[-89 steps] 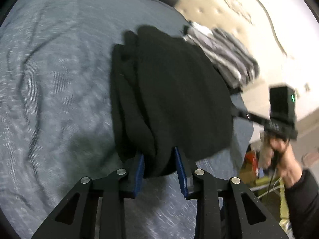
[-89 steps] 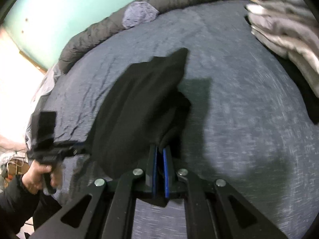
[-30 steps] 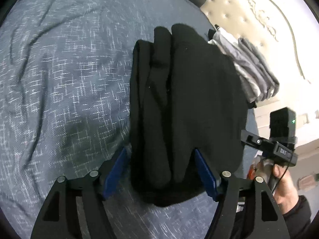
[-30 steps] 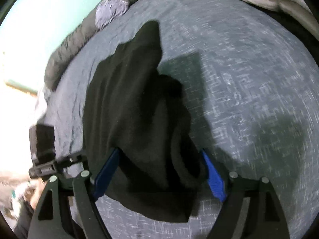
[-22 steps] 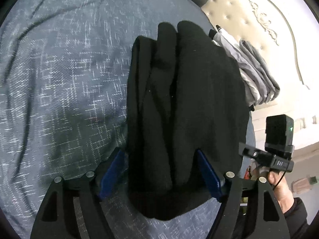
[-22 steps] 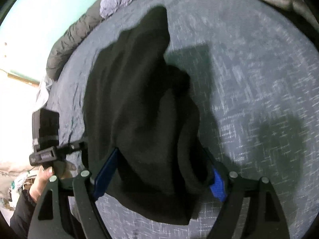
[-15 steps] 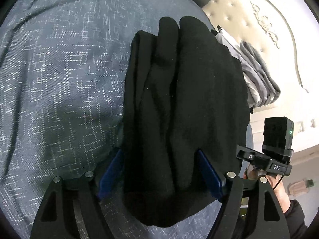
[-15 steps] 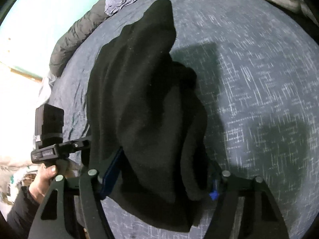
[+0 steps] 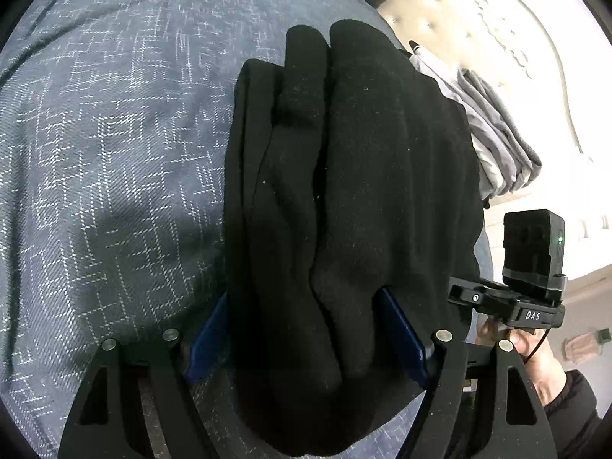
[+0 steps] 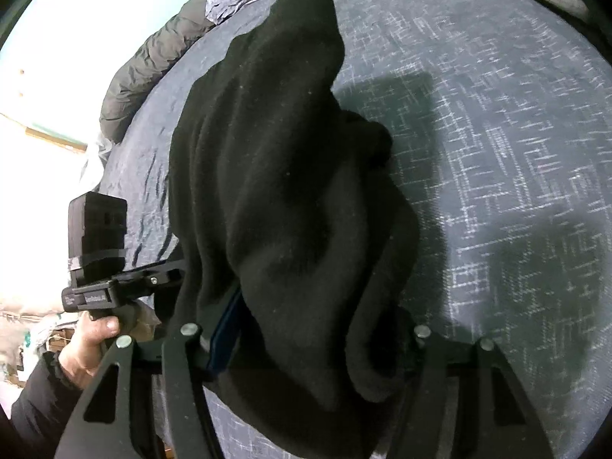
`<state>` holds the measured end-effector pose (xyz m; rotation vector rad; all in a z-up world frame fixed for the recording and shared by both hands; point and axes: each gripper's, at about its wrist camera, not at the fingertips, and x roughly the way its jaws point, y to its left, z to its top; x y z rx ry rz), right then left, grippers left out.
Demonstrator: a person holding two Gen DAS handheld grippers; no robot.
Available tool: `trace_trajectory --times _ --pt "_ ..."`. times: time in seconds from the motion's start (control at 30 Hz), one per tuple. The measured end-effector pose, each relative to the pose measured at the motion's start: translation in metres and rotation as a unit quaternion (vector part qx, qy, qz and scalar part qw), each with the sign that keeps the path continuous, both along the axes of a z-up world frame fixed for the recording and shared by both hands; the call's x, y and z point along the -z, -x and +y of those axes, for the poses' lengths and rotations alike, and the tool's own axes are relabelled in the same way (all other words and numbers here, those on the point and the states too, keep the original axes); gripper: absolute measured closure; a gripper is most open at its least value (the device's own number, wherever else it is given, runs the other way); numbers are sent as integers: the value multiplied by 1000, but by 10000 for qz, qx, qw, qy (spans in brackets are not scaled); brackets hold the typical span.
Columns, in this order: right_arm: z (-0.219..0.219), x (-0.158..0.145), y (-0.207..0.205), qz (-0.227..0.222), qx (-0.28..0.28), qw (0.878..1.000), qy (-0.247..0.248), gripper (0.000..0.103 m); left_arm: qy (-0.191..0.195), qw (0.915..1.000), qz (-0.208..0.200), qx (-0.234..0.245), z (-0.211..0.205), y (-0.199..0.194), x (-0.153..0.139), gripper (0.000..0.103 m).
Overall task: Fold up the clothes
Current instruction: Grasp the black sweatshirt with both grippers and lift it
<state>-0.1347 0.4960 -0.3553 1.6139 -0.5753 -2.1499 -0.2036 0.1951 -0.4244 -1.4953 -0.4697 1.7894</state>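
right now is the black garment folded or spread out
Folded: the black garment lies bunched in thick stacked layers on the bed.

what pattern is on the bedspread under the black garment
Blue-grey bedspread with thin white broken crosshatch lines; clearest in the left wrist view.

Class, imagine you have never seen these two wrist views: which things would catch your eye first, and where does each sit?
A bulky folded black garment fills the middle of both views, lying on the blue-grey patterned bedspread. The left gripper and right gripper each straddle its near end, blue pads at the sides. Folded grey clothes lie beyond it by the cream headboard.
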Motion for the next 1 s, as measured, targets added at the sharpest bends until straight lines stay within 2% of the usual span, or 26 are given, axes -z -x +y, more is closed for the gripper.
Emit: trace_trajectory --times 0.07,0.2,0.4,0.73,0.87,1.0 --pt "-1 -2 0 40 -30 10000 14 48 20 10000 47 36 2 0 -1 24" --pt "-2 -7 -2 137 -93 9999 23 56 100 9997 194 130 9 -3 -9 44" --pt "-6 -19 -4 383 -175 9991 -107 63 285 9979 552 201 16 -10 -33 62" --pt "-5 -66 -7 900 -291 9954 -179 65 153 9952 931 266 20 -3 -86 65" --pt "7 -87 -8 1062 -313 9936 -212 65 124 9935 1093 300 51 4 -113 65" --pt "15 -110 -7 1247 -307 9913 -284 65 97 9910 1284 370 56 1 -140 65"
